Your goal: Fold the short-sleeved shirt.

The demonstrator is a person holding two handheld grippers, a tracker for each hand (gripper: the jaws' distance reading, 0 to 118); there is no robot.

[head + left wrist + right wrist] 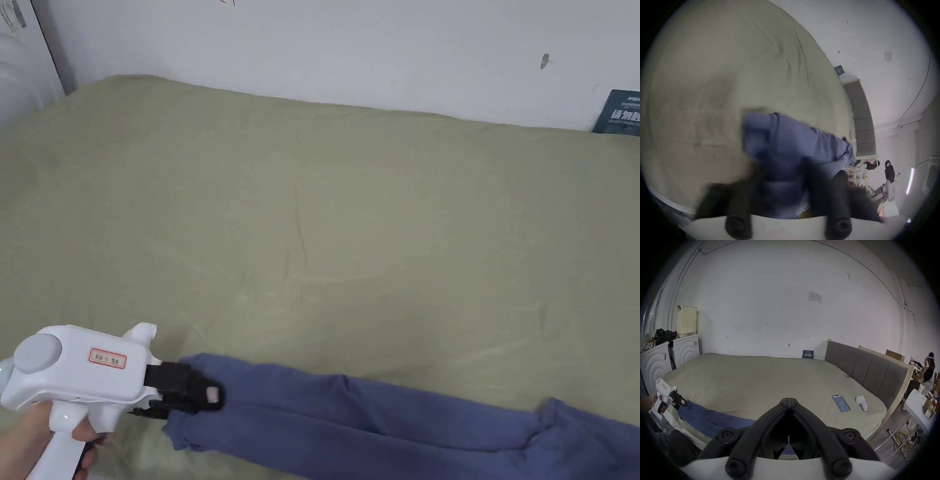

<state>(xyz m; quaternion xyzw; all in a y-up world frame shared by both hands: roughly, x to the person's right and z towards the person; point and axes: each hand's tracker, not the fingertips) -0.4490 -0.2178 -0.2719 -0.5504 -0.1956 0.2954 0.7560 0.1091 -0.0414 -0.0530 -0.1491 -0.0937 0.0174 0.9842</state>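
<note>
A: We are gripping the blue shirt (375, 419) with the left gripper (194, 397); its jaws are pinching one end of the cloth, which is bunched into a long band along the near edge of the bed (325, 206).

B: And the right gripper (789, 402) is pointing over the bed with its jaws pressed together at the tips. We are seeing nothing between the tips, so it is not helping yet.

A: That is what we are worrying about. If we are pulling only from the left end, the shirt is probably sliding as a rope and staying crumpled, not spreading flat.

B: It is also lying very near the edge of the bed. A pull toward us could be dragging it off onto the floor.

A: The grip may be thin too. The left gripper view is blurred, so we cannot tell how many layers the jaws are taking; one layer could be slipping out.

B: The phone (841, 403) and the white object (861, 402) are lying well apart from the shirt, toward the headboard (867, 368), so they are not disturbing us for now.
</note>
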